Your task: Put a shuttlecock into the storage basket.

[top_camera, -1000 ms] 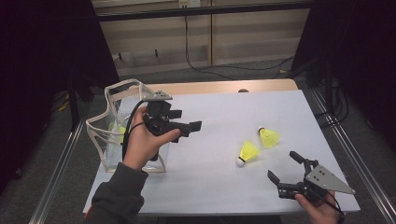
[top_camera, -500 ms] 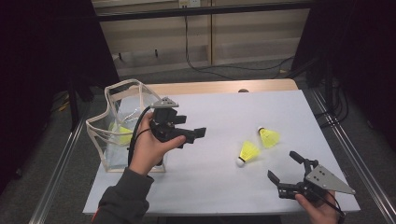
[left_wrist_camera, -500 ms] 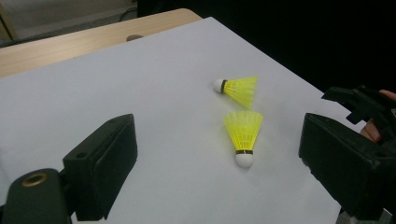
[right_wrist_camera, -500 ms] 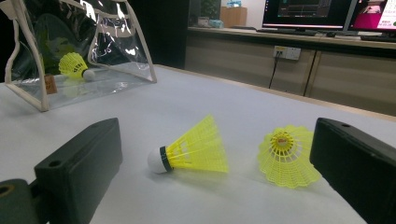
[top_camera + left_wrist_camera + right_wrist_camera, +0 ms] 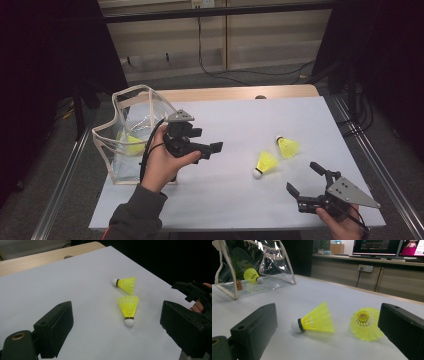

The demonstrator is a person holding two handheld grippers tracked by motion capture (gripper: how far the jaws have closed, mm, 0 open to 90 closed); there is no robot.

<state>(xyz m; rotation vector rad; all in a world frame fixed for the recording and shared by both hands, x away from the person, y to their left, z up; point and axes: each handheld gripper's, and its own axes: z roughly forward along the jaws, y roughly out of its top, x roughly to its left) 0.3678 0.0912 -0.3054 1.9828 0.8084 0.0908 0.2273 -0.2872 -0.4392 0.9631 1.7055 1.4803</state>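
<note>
Our left claw [image 5: 212, 150], jaws apart and empty, has drifted from the clear pouch [image 5: 120, 150] toward the two yellow shuttlecocks [image 5: 266, 163] lying just ahead of it, while our right claw [image 5: 306, 186] rests open beside them; a third shuttlecock [image 5: 129, 143] inside the pouch shows only dimly.
</note>
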